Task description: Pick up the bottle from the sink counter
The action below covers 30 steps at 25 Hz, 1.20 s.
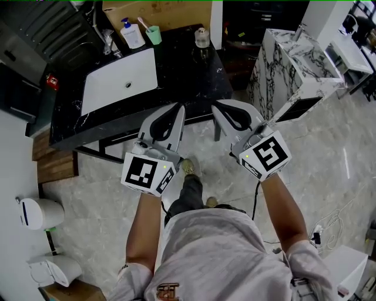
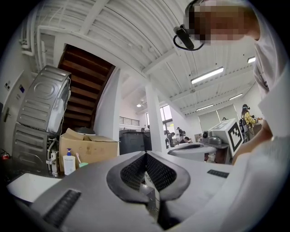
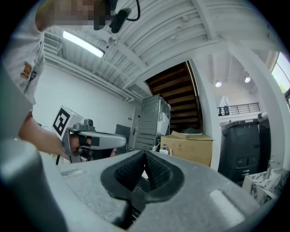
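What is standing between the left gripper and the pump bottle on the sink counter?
Nothing upright. Only the white basin lies between the left gripper and the pump bottle. A green cup stands close beside it.

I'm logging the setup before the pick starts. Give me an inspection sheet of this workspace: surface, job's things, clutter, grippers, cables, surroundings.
Surface: black counter with a white sink set in it.
Job's things: pump bottle upright at the counter's back, untouched.
Clutter: green cup holding a toothbrush, beside the bottle; small jar further right.
Grippers: left gripper and right gripper both shut, empty, held at the counter's front, well apart from the bottle.
Cables: black cable hanging below the right gripper; white cable loose on the floor at right.
Surroundings: marble block right of the counter; cardboard box behind it.
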{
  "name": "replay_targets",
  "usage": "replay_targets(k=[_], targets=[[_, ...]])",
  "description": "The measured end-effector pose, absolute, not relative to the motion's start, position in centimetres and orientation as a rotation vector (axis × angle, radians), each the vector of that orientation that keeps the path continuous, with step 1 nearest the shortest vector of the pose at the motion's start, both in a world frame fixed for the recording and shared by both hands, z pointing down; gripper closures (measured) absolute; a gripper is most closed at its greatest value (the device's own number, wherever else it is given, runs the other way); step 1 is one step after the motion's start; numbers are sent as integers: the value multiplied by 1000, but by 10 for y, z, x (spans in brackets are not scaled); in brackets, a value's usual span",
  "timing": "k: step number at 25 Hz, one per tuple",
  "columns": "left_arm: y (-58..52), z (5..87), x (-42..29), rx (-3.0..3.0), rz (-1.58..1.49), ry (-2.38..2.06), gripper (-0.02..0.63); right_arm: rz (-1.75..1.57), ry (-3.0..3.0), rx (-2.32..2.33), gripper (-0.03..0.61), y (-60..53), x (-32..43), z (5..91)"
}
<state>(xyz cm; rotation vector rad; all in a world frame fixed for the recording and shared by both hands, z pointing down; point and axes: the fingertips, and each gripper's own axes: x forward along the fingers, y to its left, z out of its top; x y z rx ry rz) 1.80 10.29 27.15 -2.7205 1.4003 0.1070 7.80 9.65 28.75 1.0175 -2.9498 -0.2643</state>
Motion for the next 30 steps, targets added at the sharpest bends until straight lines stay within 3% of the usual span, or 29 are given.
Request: replay_targets(k=[18, 30], targets=[[-106, 279, -28, -2805, 153, 1246, 614, -245, -2817, 1136, 577, -122, 27, 301], [-184, 292, -32, -2894, 177, 1130, 614, -207, -2730, 1216, 576, -209, 14, 311]])
